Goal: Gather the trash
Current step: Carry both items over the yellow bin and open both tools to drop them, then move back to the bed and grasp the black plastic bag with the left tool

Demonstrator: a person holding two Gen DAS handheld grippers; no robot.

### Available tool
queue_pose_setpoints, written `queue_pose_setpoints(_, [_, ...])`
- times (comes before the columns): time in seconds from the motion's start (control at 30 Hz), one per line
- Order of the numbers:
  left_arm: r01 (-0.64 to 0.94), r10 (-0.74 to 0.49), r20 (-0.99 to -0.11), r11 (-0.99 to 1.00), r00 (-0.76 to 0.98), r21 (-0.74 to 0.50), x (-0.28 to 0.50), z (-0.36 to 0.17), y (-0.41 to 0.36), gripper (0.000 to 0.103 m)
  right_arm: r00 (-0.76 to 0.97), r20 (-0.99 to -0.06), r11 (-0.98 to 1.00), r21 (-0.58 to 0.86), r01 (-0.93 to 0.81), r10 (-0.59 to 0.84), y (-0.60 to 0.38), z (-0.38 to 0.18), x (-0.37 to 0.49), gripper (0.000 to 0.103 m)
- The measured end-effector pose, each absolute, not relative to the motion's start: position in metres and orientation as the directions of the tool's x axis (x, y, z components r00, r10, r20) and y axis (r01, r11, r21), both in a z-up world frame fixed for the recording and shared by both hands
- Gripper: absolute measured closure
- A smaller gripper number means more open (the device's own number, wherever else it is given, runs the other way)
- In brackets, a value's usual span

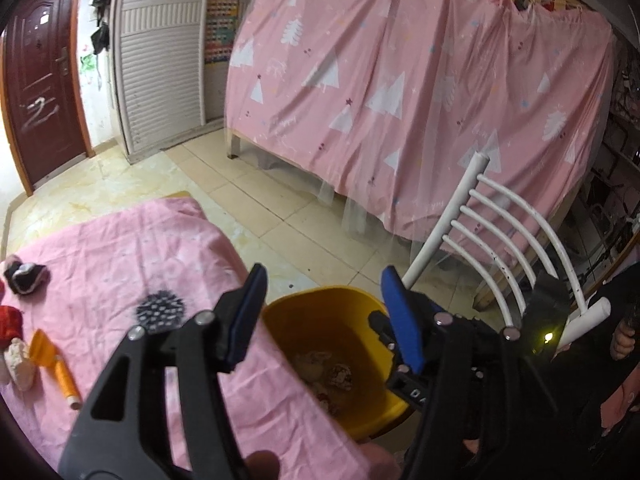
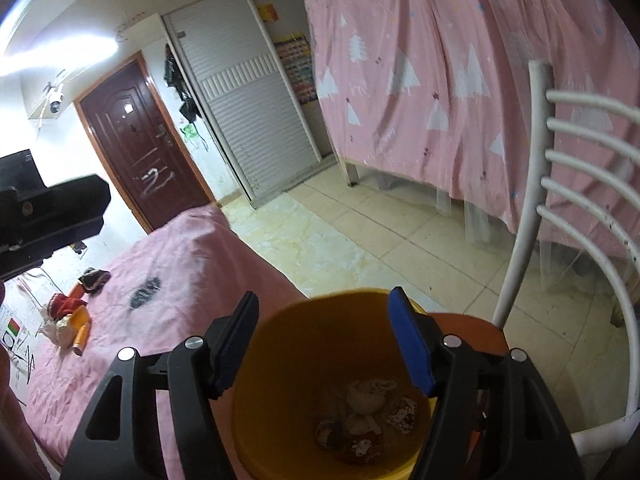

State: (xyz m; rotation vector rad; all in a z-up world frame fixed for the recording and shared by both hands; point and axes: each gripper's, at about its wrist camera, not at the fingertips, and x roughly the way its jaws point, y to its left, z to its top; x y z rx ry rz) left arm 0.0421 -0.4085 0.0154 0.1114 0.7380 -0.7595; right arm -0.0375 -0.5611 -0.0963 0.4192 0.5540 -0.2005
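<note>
We see the yellow bin (image 2: 332, 392) at lower centre, crumpled trash (image 2: 368, 420) at its bottom, standing on a white chair (image 2: 520, 216) beside the pink-covered table (image 2: 176, 280). More scraps (image 1: 16, 356) lie at the table's lower left. Our right gripper (image 2: 324, 344) hangs spread above the bin; our left gripper (image 1: 324, 316) is spread too.

Bin (image 2: 280, 360) on chair (image 2: 520, 240) right of table (image 2: 180, 280), probably crumpled trash (image 2: 368, 420) inside
</note>
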Motion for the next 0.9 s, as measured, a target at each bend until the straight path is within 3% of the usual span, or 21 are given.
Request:
queue_pose_setpoints(0.27, [0.59,-0.535,-0.589,0.799,0.605,-0.12,0.039,0.04,-0.342,0.013,0.892,-0.452,0.921,0.339,0.195,-0.022,-0.52,-0.062,-0.042,0.033])
queue_pose_setpoints(0.9, [0.3,-0.268,-0.577,0.953,0.772,-0.041,0.103,0.048,-0.153,0.009,0.847,-0.513,0.98,0.193,-0.044,0.139,-0.377,-0.032,0.025,0.028])
